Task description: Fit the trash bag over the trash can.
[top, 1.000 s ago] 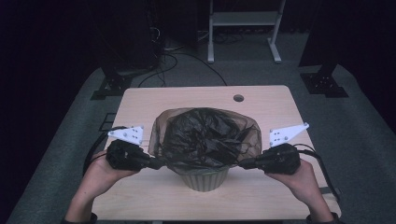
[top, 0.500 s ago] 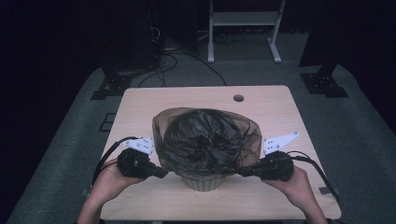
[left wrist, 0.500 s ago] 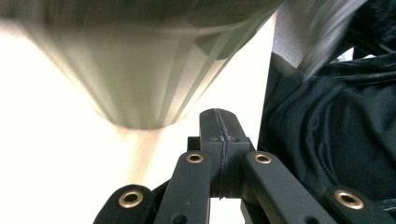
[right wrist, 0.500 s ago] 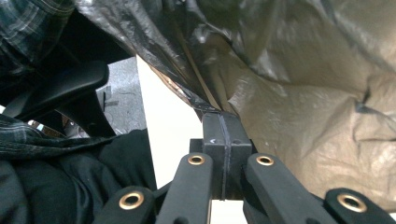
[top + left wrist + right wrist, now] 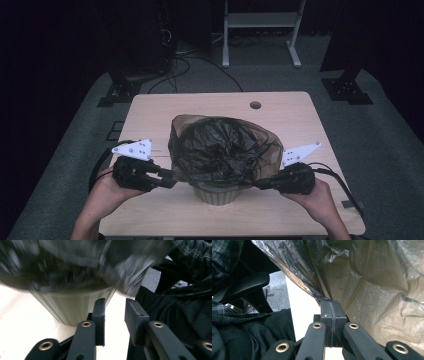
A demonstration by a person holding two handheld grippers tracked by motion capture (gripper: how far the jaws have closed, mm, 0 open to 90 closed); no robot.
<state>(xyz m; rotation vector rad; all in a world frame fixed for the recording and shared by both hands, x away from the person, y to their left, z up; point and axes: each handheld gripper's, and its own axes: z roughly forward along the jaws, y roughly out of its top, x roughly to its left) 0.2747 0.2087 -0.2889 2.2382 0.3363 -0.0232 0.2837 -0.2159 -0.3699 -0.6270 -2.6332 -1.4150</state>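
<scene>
Risk, one-sided hold: the left tool (image 5: 169, 180) has just been opening and its jaws now stand apart with nothing between them; the bag (image 5: 225, 150) is held on the right only. A pull from the right could drag the film off the bin rim on the left.
Risk, tipping: the bin (image 5: 217, 194) is small under a wide, billowing bag. A sideways or upward tug by the right tool (image 5: 260, 185) could tilt it or slide it across the table (image 5: 150, 107).
Risk, tearing: the film is thin and creased; in the right gripper view it runs taut into the pinch point. A hard pull there could split it.
Risk, re-grasp: the left gripper view is blurred, with the open jaws pointing below the hanging film, beside the bin wall. Closing here would likely miss the bag.
Right tool state: jaws together, clamped on a fold of the bag's edge (image 5: 322, 297).
Bag location: draped over the bin at the near centre of the table, between the two tools.
Bag appearance: dark, semi-transparent plastic, brownish where light passes through, heavily wrinkled, spread wider than the bin.
Bin appearance: pale, ribbed wall (image 5: 75, 306), tapering downward, upright.
</scene>
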